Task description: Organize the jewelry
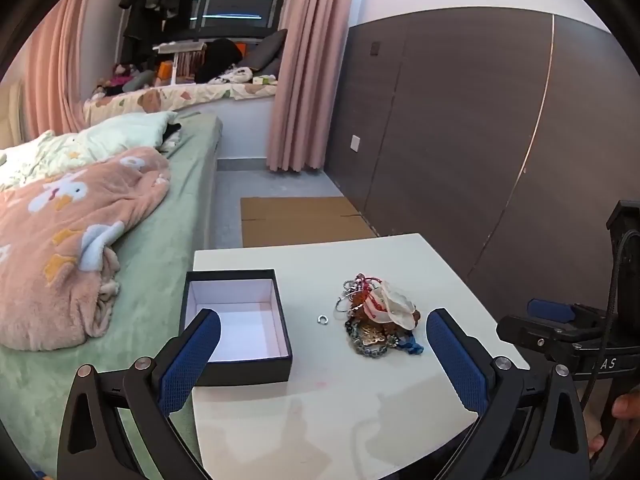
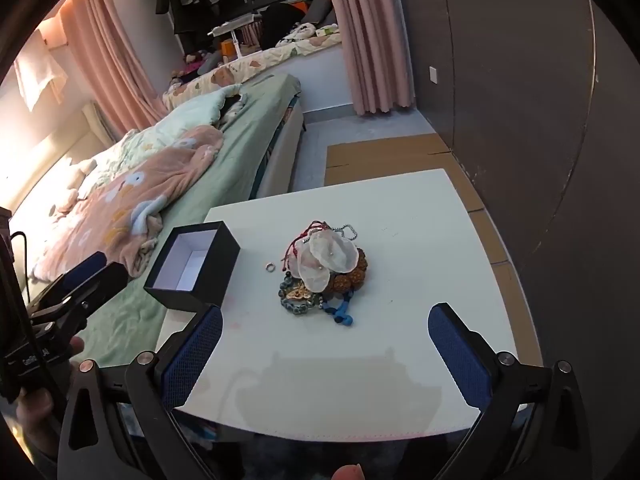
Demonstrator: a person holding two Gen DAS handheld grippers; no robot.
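Observation:
A pile of jewelry point(image 1: 378, 318) point(image 2: 324, 270) lies in the middle of the white table point(image 1: 340, 408) point(image 2: 420, 220): bead bracelets, red cord, chains and a pale shell-like flower piece. A small silver ring point(image 1: 322, 319) point(image 2: 270, 267) lies apart on its left. An open black box point(image 1: 236, 320) point(image 2: 194, 262) with a white, empty inside stands at the table's left edge. My left gripper point(image 1: 322, 340) is open and empty, above the near side of the table. My right gripper point(image 2: 326, 336) is open and empty, in front of the pile.
A bed point(image 1: 152, 264) point(image 2: 224, 160) with a pink blanket point(image 1: 68, 240) runs along the table's left side. Flat cardboard point(image 1: 300, 220) point(image 2: 380, 156) lies on the floor beyond the table. A dark panelled wall point(image 1: 480, 120) stands at the right. The right gripper shows at the left view's right edge point(image 1: 560, 328).

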